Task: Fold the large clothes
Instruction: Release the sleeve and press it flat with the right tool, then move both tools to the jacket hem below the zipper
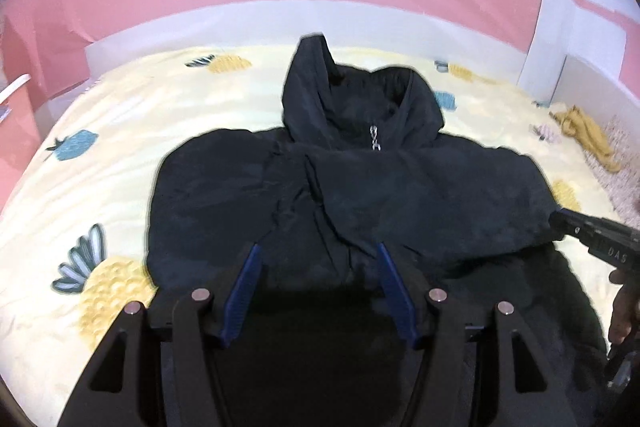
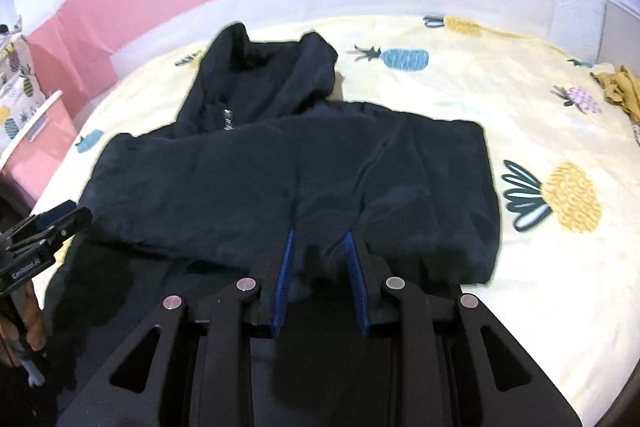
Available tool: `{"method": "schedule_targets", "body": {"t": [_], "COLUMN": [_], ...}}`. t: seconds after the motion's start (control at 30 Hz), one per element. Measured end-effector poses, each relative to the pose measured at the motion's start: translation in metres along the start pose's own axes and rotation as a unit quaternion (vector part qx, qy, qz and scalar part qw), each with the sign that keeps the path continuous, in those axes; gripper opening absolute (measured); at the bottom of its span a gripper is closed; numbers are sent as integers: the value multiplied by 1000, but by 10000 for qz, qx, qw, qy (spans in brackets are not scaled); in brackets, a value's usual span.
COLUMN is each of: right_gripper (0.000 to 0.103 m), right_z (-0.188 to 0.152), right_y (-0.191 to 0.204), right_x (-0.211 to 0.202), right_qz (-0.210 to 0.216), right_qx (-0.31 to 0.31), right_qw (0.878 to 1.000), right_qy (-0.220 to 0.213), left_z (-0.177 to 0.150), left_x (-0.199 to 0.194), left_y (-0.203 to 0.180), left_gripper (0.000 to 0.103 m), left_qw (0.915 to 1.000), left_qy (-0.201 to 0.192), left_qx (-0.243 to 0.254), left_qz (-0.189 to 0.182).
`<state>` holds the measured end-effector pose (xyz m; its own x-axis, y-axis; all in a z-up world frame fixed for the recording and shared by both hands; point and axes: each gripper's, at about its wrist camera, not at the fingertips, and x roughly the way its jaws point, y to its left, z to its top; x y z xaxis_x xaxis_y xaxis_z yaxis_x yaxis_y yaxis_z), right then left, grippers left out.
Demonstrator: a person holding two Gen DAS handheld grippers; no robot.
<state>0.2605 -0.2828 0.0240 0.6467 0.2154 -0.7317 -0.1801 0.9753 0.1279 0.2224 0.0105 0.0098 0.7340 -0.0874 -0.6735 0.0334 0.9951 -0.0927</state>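
Gripping dark fabric: right gripper [image 2: 320, 259] fingers [image 2: 285, 275] are closed on a bunched fold of the black hooded jacket [image 2: 288, 163] near its hem. Left gripper [image 1: 318, 279] fingers [image 1: 244, 291] stand wider, with jacket fabric between them; cannot tell whether the pads press on it. Jacket lies spread on the bed [image 2: 460, 99], hood [image 1: 352, 95] toward the far side, zipper pull at the collar. Bed sheet is pale yellow with a pineapple print. Mustard cloth [image 1: 588, 135] sits at the bed's right edge, well apart.
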Motion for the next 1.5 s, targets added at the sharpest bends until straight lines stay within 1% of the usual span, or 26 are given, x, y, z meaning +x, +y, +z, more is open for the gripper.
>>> {"method": "schedule_targets", "body": {"t": [0.07, 0.1, 0.17, 0.37, 0.47, 0.53, 0.63, 0.73, 0.87, 0.93, 0.97, 1.13, 1.3, 1.4, 1.5], "right_gripper": [28, 32, 36, 36, 36, 36, 36, 36, 37, 40, 45, 45, 45, 45, 46], "right_z": [-6, -10, -15, -34, -43, -49, -57, -62, -62, -58, -57, -39, -14, 4, 27], "right_y": [6, 10, 16, 43, 55, 62, 74, 82, 87, 88, 88, 86, 83, 81, 80], "right_x": [-19, -31, -49, -107, -128, -138, -149, -157, -157, -152, -151, -136, -118, -106, -90], "right_qz": [20, 66, 94, 183, 167, 158, 3, 100, 118, 172, 161, 184, 185, 214, 228], "right_qx": [19, 42, 83, 11, -43, -77, -186, -221, -264, -271, -268, -350, -492, -568, -642], "right_qw": [9999, 9998, 9995, 9973, 9966, 9965, 9956, 9953, 9949, 9948, 9947, 9946, 9937, 9936, 9936], "right_qy": [-103, -182, -300, -711, -805, -817, -917, -940, -962, -971, -981, -963, -987, -949, -899], "left_z": [-6, -9, -16, -31, -37, -41, -46, -49, -51, -50, -48, -35, -15, 2, 25], "left_x": [-24, -34, -54, -107, -130, -145, -161, -172, -176, -175, -173, -163, -143, -127, -108], "left_y": [2, 2, 1, 0, -1, -2, -2, -3, -4, -4, -4, -1, -1, -3, -4], "left_gripper": [63, 63, 63, 63, 63, 63, 63, 63, 63, 63, 63, 63, 64, 64, 64], "left_qw": [9999, 9998, 9996, 9985, 9981, 9975, 9971, 9966, 9966, 9968, 9970, 9973, 9974, 9974, 9974], "left_qy": [-134, -187, -257, -495, -575, -640, -681, -722, -733, -713, -708, -692, -693, -665, -639], "left_qx": [-55, -67, -64, -65, -48, -43, -52, -41, -14, 8, 31, 79, 168, 276, 325], "left_qz": [-84, -93, -104, -223, -217, -294, -334, -390, -378, -347, -310, -216, -124, -63, -110]}}
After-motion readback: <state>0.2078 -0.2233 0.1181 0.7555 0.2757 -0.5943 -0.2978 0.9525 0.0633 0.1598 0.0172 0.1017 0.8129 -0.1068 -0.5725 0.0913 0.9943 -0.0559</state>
